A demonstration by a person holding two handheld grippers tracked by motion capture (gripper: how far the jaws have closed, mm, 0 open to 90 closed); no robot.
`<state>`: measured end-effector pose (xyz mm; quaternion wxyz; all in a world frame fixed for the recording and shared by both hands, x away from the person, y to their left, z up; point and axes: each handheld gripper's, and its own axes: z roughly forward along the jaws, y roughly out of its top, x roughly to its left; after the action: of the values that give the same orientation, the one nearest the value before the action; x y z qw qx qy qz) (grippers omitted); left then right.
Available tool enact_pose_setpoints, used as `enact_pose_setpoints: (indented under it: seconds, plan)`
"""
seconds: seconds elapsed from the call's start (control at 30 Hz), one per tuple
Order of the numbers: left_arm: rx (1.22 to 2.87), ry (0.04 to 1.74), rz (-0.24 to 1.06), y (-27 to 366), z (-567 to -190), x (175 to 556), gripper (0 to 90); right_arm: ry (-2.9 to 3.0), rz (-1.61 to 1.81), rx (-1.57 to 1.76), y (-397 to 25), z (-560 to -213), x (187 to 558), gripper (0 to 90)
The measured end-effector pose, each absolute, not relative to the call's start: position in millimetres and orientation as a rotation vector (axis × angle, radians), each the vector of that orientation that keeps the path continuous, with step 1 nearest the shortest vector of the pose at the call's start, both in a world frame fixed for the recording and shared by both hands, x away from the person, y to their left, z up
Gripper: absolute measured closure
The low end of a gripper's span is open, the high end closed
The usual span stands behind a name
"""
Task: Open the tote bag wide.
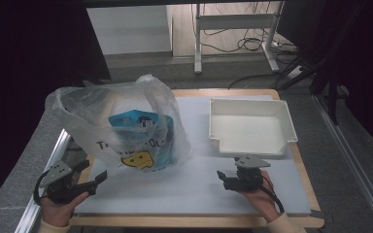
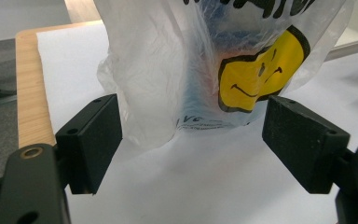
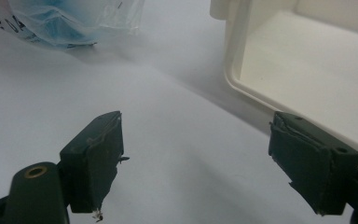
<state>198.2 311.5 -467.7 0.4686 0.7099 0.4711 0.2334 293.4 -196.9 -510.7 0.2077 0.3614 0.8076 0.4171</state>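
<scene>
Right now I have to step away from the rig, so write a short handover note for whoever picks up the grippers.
Left gripper: open, holds nothing, pointed at the base of the plastic bag, not touching it.
Right gripper: open, holds nothing, just in front of the white tray.
The bag stands upright on the left of the white mat, with a blue packet inside. The tray on the right has nothing in it.
Done: nothing moved into the tray.
Left: probably opening the bag and moving its contents to the tray.

Grey floor, cabled desk frame
</scene>
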Motion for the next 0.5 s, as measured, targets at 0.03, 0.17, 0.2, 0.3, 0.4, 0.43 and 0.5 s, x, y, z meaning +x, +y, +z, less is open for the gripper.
enact_pose_setpoints:
  seconds: [0.03,0.17,0.2,0.3,0.4,0.43,0.5]
  plan:
    - [1.739,1.155,0.571,311,-467,198,20.5,2.25,1.158,1.006,-197,-511,293,17.9]
    - [1.728,1.157,0.57,312,-463,198,20.7,2.249,1.157,1.009,-197,-511,293,17.9]
    - [1.727,1.156,0.571,312,-462,198,20.7,2.248,1.154,1.011,-197,-511,294,17.9]
    - [1.712,1.157,0.575,314,-457,199,20.7,2.246,1.153,1.015,-198,-511,294,17.9]
    - [1.697,1.169,0.579,317,-453,198,20.9,2.243,1.151,1.02,-198,-511,294,17.9]
    - [1.692,1.172,0.582,318,-452,198,21.0,2.243,1.15,1.021,-198,-511,294,17.9]
    - [1.682,1.175,0.586,320,-449,198,21.1,2.243,1.149,1.021,-198,-510,294,17.9]
